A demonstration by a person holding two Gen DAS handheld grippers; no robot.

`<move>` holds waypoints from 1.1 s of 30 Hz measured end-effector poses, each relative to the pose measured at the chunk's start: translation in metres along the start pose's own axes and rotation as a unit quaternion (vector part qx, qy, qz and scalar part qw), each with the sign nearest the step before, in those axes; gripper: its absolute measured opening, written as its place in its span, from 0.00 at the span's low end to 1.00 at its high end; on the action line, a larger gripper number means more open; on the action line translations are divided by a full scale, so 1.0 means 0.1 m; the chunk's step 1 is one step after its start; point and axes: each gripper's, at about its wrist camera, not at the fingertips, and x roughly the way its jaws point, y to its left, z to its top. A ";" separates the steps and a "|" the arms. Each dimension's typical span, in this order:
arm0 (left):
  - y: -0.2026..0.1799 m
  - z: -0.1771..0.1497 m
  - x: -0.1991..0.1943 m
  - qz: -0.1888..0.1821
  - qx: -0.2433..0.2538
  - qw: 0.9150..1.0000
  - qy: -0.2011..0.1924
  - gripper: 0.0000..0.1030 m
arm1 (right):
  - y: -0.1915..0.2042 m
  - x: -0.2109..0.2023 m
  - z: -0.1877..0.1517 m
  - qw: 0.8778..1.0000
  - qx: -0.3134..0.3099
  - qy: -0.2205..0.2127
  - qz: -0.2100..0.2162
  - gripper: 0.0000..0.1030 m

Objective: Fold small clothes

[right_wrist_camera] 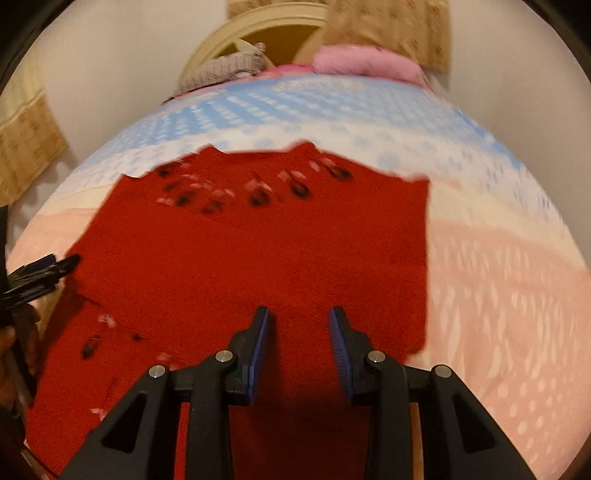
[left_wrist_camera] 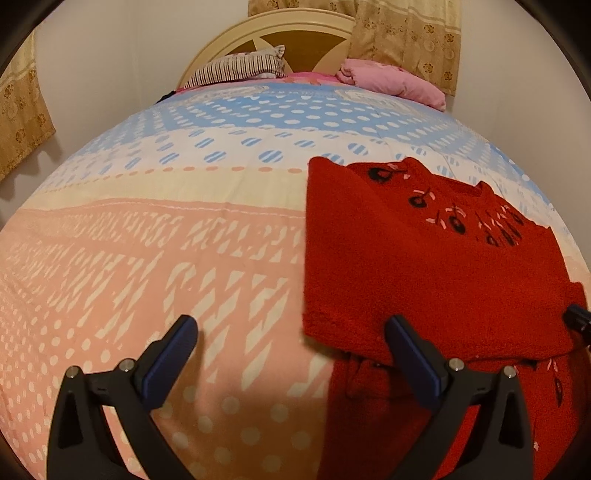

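A small red knitted sweater (left_wrist_camera: 424, 266) with black and pink embroidery lies partly folded on the patterned bedspread (left_wrist_camera: 184, 240). My left gripper (left_wrist_camera: 291, 332) is wide open and empty above the sweater's left edge, its right finger over the red fabric. The sweater fills the middle of the right wrist view (right_wrist_camera: 258, 251). My right gripper (right_wrist_camera: 299, 317) hovers over its near part, jaws part open with nothing between them. The left gripper's fingers (right_wrist_camera: 44, 269) show at that view's left edge. The right wrist view is blurred.
The bed has a cream headboard (left_wrist_camera: 280, 33). A striped pillow (left_wrist_camera: 240, 66) and a pink pillow (left_wrist_camera: 391, 79) lie at its head. Gold curtains (left_wrist_camera: 406, 37) hang behind. White walls stand on both sides.
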 end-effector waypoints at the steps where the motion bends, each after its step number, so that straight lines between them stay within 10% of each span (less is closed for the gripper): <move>1: 0.00 0.00 0.01 -0.002 0.001 1.000 0.001 1.00 | -0.06 -0.01 -0.02 1.000 0.008 -0.003 0.013 0.33; 18: -0.09 0.08 0.01 0.006 0.025 1.000 -0.006 1.00 | -0.06 -0.31 -0.01 0.999 0.007 -0.033 -0.023 0.33; 21: -0.21 0.04 0.05 0.010 0.052 0.999 -0.002 1.00 | 0.11 -0.42 0.11 0.998 -0.016 -0.056 0.024 0.33; 26: -0.10 0.02 0.04 -0.010 0.032 0.999 0.003 1.00 | 0.20 0.04 0.12 0.999 -0.020 0.034 0.016 0.33; 33: -0.09 -0.05 0.00 -0.018 0.034 0.999 0.005 1.00 | -0.27 -0.09 -0.09 0.999 0.031 0.013 0.039 0.31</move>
